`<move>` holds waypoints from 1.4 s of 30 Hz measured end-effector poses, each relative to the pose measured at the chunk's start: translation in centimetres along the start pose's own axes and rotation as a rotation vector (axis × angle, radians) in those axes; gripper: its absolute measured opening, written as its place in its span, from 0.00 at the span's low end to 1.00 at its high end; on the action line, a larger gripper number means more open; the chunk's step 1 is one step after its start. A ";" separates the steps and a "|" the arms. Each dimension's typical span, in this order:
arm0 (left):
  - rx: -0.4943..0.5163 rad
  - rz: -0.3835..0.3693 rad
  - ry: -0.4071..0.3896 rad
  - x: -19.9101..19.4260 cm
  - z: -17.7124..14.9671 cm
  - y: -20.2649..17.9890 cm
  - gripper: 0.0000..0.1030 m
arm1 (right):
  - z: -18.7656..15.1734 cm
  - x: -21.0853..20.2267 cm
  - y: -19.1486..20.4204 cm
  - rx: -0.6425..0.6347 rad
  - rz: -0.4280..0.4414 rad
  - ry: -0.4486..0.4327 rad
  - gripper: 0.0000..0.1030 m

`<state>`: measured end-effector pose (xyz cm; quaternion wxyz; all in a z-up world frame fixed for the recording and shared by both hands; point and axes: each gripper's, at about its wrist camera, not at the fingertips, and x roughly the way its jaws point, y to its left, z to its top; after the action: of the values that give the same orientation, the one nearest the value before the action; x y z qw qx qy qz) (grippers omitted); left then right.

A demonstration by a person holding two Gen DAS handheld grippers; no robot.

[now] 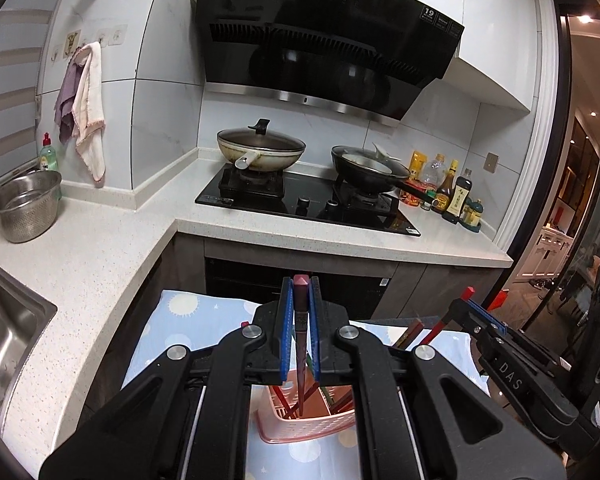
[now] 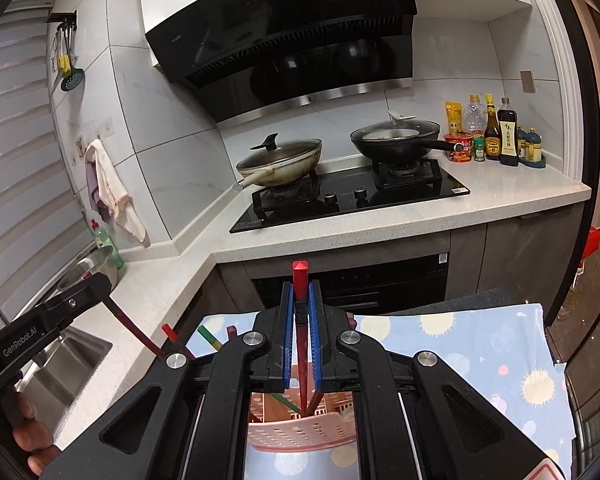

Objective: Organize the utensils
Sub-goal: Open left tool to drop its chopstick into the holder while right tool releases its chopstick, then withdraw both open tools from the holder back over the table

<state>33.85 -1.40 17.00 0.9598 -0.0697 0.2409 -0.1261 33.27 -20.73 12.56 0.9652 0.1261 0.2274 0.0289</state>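
Observation:
In the left wrist view my left gripper (image 1: 300,300) is shut on a dark maroon chopstick (image 1: 300,344). The chopstick stands upright, with its lower end inside a pink perforated basket (image 1: 312,424) that holds several other chopsticks. My right gripper (image 2: 300,300) is shut the same way on a bright red chopstick (image 2: 300,280), whose tip reaches down into the same pink basket (image 2: 300,432). Each gripper appears in the other's view: the right gripper (image 1: 482,310) at the right, the left gripper (image 2: 98,286) at the left. A green chopstick (image 2: 210,338) leans in the basket.
The basket stands on a blue sun-patterned cloth (image 2: 480,344). Behind it a white counter (image 1: 112,248) carries a steel colander (image 1: 26,208), a sink (image 1: 4,320), a black cooktop (image 1: 308,204) with two lidded pans, and sauce bottles (image 2: 500,136). Fingers (image 2: 26,440) grip the left handle.

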 end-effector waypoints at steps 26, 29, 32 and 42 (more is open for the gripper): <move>0.005 0.025 0.012 -0.7 -1.1 0.1 0.33 | -1.4 -2.2 0.3 -0.010 -0.014 -0.007 0.24; 0.004 0.027 0.019 -1.2 -1.6 0.2 0.33 | -1.8 -2.8 0.3 -0.017 -0.015 -0.002 0.24; 0.004 0.030 0.028 -1.8 -2.3 0.3 0.33 | -2.4 -3.7 0.3 -0.020 -0.017 0.006 0.24; 0.012 0.028 0.097 -4.3 -6.7 0.1 0.33 | -7.0 -7.5 -0.5 -0.026 -0.029 0.062 0.24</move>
<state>26.96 -0.58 13.00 0.9491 -0.0545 0.2872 -0.1173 23.42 -20.48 9.65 0.9596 0.1093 0.2584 0.0216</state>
